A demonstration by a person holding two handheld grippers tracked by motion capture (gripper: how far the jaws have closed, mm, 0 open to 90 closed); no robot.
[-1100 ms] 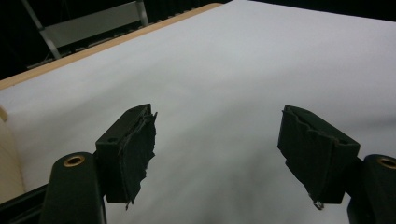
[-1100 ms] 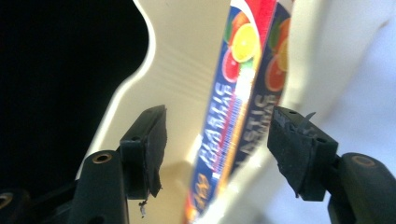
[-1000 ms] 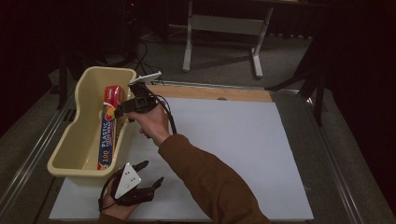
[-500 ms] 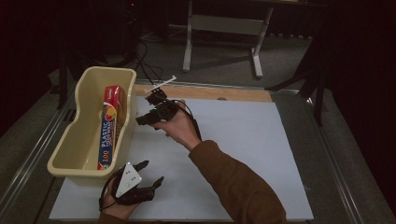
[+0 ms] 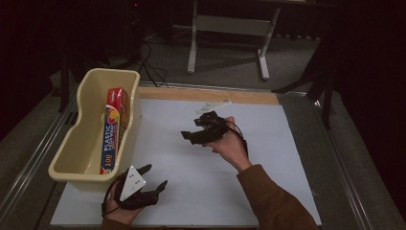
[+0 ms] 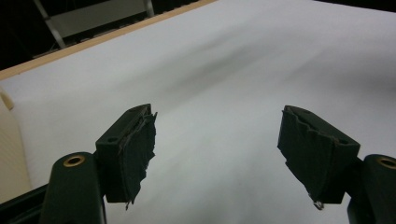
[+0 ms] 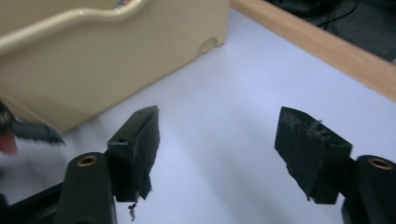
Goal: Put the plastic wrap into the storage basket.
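Holding right gripper point(image 5: 189, 137): we have its jaws spread wide with nothing between them, hovering over the middle of the white board point(image 5: 287, 158); a second ago it was at the tub's rim, half a second ago beside the tub, and now it sits well clear of it.
Right gripper close-up: in the right gripper view we see the gripper point(image 7: 217, 154) with bare white board in the gap and the tub's cream wall point(image 7: 116, 60) beyond the left jaw.
Right hand point(image 5: 230, 143): we grip the tool from behind, brown sleeve point(image 5: 273, 206) running down to the bottom edge; the arm has swung from the left of the board toward its centre.
Left gripper point(image 5: 155, 179): we rest it low on the board's near-left corner, jaws wide apart and empty; its grey three-cornered plate point(image 5: 132, 182) faces up. It has stayed where it was in both earlier frames.
Left gripper close-up: in the left gripper view the gripper point(image 6: 217, 149) frames plain white board, with the wooden edge point(image 6: 93, 42) far off.
Tub point(image 5: 81, 143): cream plastic, on the board's left side, just beyond the left gripper; unmoved.
Plastic wrap box point(image 5: 111, 129): we see it lying lengthwise inside the tub, red end toward the far side, against the tub's right wall; same spot as before.
Wooden strip point(image 5: 206, 95): runs along the board's far edge.
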